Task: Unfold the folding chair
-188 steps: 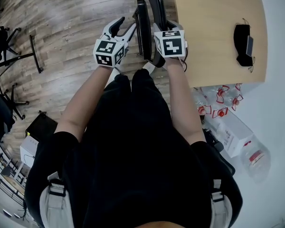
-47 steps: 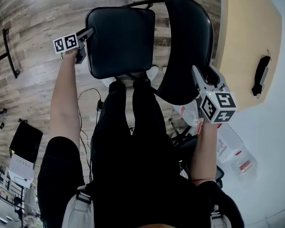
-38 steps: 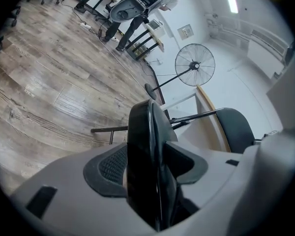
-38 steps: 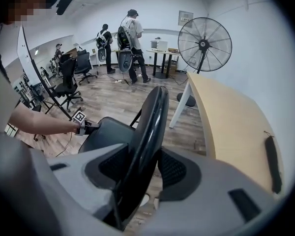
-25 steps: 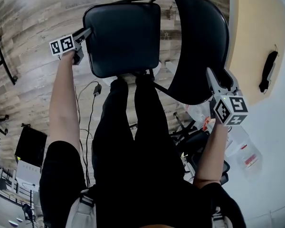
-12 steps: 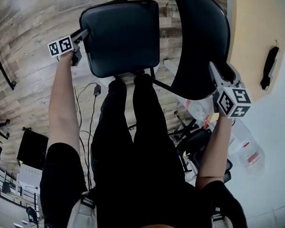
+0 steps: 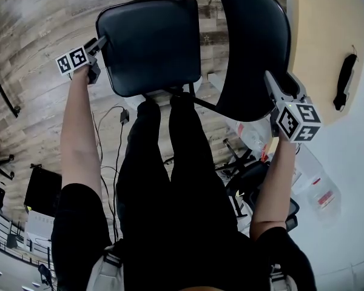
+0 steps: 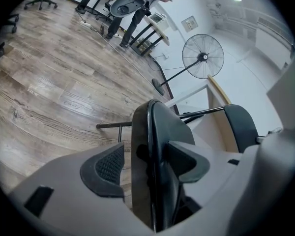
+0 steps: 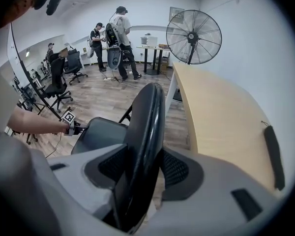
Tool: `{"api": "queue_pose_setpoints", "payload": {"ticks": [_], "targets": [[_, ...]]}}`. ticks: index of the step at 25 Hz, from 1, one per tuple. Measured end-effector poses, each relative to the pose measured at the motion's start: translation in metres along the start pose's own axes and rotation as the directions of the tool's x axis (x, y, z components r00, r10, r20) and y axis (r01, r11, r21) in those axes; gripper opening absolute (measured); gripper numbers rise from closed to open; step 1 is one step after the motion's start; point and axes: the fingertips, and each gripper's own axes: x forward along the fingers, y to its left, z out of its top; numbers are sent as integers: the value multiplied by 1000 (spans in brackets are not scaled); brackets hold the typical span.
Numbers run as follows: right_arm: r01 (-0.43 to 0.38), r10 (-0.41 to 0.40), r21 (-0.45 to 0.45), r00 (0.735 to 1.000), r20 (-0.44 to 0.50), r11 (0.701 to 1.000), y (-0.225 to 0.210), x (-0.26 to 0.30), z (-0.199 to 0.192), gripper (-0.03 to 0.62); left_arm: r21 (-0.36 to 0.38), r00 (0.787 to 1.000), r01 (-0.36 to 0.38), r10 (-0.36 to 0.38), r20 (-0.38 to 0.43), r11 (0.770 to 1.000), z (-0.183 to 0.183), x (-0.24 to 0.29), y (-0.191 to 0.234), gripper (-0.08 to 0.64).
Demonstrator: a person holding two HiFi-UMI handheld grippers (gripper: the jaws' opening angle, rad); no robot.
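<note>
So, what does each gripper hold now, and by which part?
The right gripper clamps the backrest by its edge. The left gripper holds nothing: its jaws are opening around the seat edge, not pressing it.

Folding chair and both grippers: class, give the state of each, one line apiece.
Folding chair: unfolded.
Left gripper: jaws opening, seat edge between them.
Right gripper: shut on the chair back.
</note>
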Motion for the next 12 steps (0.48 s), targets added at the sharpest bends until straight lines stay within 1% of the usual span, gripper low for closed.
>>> {"api": "queue_pose_setpoints", "payload": {"ticks": [3,8,12], "targets": [[25,-24,16,1000,-6,1000,-3,-2,0,198,-14,999,-34,34,5,999,-1,-11,-3,291],[88,-89,-34,996,-18,995,-6,-15,4,221,-4,999,-51,51,2,999,1,-36,-20,299],[93,-94,-38,995,-17,995,-7,-29,8,225,12,998,-65,65,4,998,2,-65,-35,299]]}}
